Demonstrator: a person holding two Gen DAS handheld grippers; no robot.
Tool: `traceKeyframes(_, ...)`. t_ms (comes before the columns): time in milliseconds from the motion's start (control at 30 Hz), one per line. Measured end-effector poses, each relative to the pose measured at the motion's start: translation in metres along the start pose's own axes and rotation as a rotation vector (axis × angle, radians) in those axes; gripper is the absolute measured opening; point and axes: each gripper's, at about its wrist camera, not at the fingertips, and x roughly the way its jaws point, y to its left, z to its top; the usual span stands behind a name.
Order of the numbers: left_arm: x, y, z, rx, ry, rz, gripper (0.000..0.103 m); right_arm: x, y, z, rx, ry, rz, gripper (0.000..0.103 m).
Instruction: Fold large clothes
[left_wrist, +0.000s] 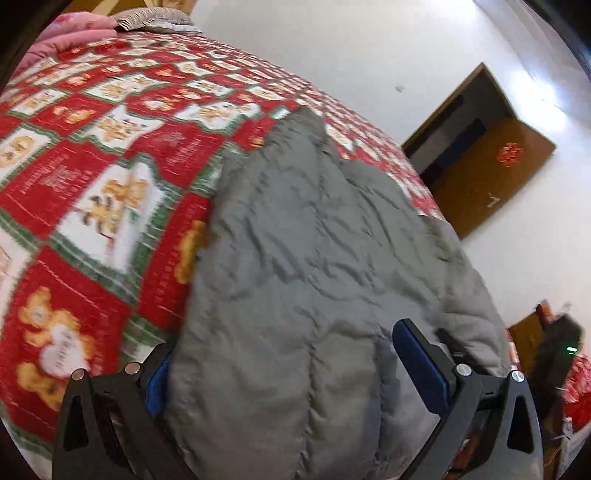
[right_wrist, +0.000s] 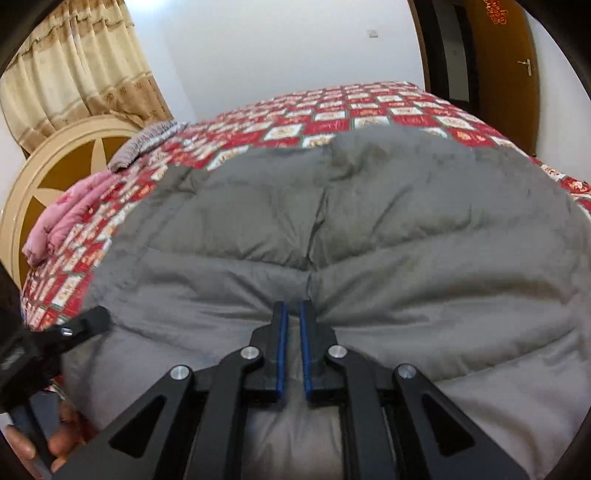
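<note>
grey padded coat (right_wrist: 369, 221), on bed quilt (right_wrist: 369, 107)

Even indoor light, motion blur both views, heavy fisheye warp w/ dark corners

Your left wrist camera looks down along its fingers, close over the grey padded coat (left_wrist: 314, 277), the bed quilt (left_wrist: 92, 166) filling the frame's left, a door (left_wrist: 491, 173) at right; your right wrist camera sits equally close, facing the curtain (right_wrist: 74, 66) at upper left; both share coat, quilt and door.
</note>
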Motion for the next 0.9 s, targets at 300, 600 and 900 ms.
traceKeyframes(300, 0.014, -0.009, 0.006, -0.135, -0.036, -0.122, 0.067, 0.006, -0.009, -0.006, 0.045, 0.003, 0.032, 0.007)
traceKeyframes(600, 0.001, -0.071, 0.028, 0.088, -0.085, -0.066, 0.03, 0.01, -0.039, -0.004, 0.273, 0.071, 0.201, 0.002)
traceKeyframes(900, -0.006, -0.189, 0.021, 0.495, -0.117, -0.016, 0.03, 0.0, -0.063, -0.005, 0.39, 0.099, 0.363, 0.003)
